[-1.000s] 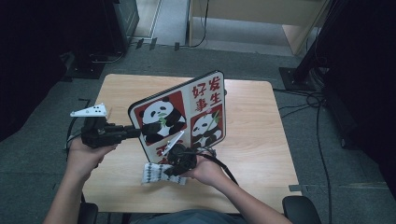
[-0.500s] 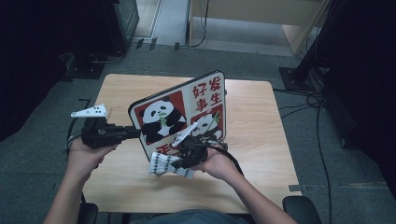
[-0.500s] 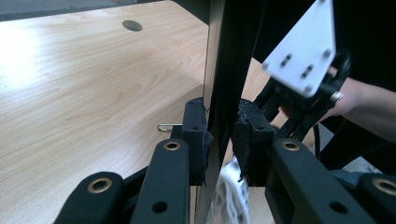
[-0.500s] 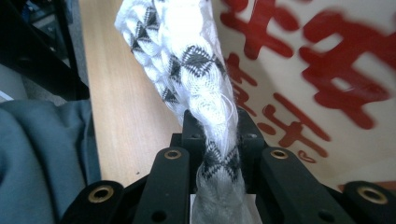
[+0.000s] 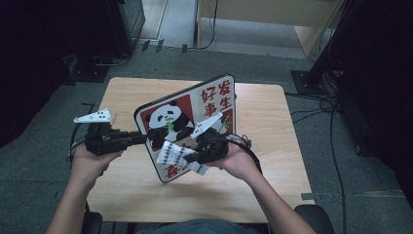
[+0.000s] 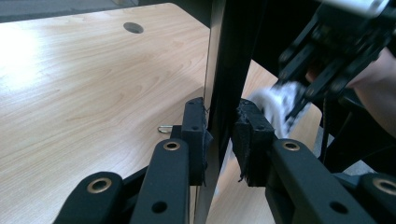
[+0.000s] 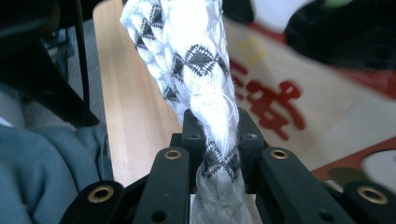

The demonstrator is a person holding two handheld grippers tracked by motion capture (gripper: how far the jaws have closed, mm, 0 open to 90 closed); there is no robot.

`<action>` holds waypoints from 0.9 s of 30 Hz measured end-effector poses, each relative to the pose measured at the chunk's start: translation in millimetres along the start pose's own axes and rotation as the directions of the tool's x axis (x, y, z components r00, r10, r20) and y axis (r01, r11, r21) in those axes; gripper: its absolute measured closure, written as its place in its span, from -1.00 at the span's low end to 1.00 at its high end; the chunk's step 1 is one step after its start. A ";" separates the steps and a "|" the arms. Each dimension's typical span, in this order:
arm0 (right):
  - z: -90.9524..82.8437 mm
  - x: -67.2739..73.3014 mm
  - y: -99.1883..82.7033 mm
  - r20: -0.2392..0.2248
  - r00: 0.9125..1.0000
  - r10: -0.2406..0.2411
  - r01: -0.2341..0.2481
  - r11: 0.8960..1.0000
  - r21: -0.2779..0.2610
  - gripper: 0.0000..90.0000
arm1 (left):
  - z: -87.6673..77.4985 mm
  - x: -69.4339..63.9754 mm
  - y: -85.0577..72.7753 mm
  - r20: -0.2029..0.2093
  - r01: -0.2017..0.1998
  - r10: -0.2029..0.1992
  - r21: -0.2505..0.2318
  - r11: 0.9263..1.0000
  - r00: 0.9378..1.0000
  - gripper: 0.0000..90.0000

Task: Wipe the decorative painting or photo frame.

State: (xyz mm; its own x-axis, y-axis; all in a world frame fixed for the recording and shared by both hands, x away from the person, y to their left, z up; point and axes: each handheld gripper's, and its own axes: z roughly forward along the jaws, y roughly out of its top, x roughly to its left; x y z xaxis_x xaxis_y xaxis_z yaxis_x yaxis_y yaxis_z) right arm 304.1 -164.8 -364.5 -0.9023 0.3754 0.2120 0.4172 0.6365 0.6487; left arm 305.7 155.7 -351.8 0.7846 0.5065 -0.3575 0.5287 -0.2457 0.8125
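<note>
A flat board [image 5: 214, 102] printed with pandas and red characters stands tilted on edge above the wooden table [image 5: 272, 146]. My left gripper [image 5: 141, 138] is shut on its left edge; in the left gripper view the pads [image 6: 196, 123] pinch the thin dark edge of the board [image 6: 224, 60]. My right gripper [image 5: 191, 158] is shut on a white cloth with a black diamond pattern [image 5: 170, 153] and holds it against the board's lower front face. In the right gripper view the cloth [image 7: 196, 60] rises twisted from between the jaws of the right gripper [image 7: 217, 126], with the board [image 7: 289, 107] just behind.
The table has a round cable hole [image 6: 133, 27] and a small metal ring [image 6: 164, 129] lying on it. Dark carpet with cables [image 5: 321, 105] surrounds the table, and wooden furniture [image 5: 272, 14] stands at the back.
My right gripper has lifted the cloth from low by the table's front up onto the board's face. The left gripper and the board have stayed in place.
</note>
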 end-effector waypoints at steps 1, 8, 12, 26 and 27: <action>-4.5 -0.1 2.7 0.005 1.000 0.000 0.000 1.000 -0.010 0.77 | -0.1 -0.1 0.1 -0.002 -0.001 0.001 0.000 1.000 1.000 0.68; -35.2 -3.1 23.8 0.016 1.000 0.019 -0.018 0.998 -0.065 0.77 | 0.3 -1.0 0.2 -0.009 -0.002 0.002 -0.002 1.000 1.000 0.68; -48.3 -3.4 41.1 0.038 0.999 0.001 0.002 0.998 -0.066 0.77 | 1.3 -1.2 -0.5 -0.010 0.000 0.000 0.000 1.000 1.000 0.68; -97.8 -2.5 126.0 0.092 0.993 -0.070 0.081 0.989 -0.120 0.77 | 3.3 -1.3 -1.9 -0.008 0.000 0.000 -0.003 1.000 1.000 0.69; -99.7 -2.0 134.0 0.097 0.992 -0.077 0.089 0.988 -0.129 0.77 | 4.0 -1.0 -2.0 -0.008 -0.001 0.001 -0.002 1.000 1.000 0.69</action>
State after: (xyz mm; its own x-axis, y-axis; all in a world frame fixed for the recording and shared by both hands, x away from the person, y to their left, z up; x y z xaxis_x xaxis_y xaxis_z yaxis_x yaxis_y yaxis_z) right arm 351.0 -147.5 -205.2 -0.9169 0.3889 0.0899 0.3179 0.5755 0.7535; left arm 305.1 152.4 -354.9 0.7828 0.5126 -0.3528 0.5271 -0.2447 0.8138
